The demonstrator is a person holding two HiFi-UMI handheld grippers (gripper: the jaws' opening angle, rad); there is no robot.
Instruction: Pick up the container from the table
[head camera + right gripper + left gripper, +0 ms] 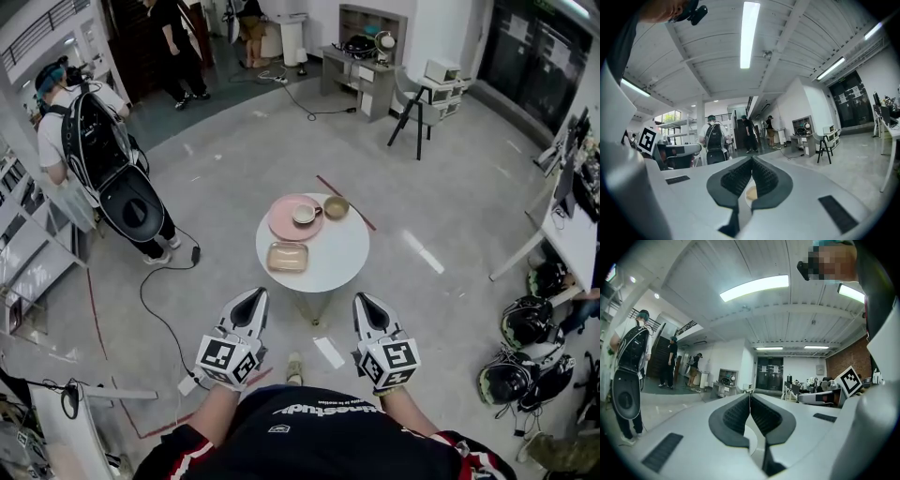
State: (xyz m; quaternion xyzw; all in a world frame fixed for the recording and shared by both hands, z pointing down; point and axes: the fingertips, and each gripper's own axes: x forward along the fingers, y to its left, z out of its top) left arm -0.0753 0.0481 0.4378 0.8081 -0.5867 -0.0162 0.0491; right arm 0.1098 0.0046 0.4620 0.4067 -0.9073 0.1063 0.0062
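Note:
A shallow tan rectangular container lies near the front left of a small round white table. Behind it a pink plate carries a small cup, and a tan bowl stands to the right of the plate. My left gripper and right gripper hover side by side short of the table's near edge, apart from everything on it. Both point level toward the table. The left gripper view shows its fingertips pressed together with nothing between them, and the right gripper looks the same in its own view.
A person with a black backpack stands at the left beside shelving. A black cable runs over the floor left of the table. Helmets lie at the right near a white desk. A stool and cabinet stand at the back.

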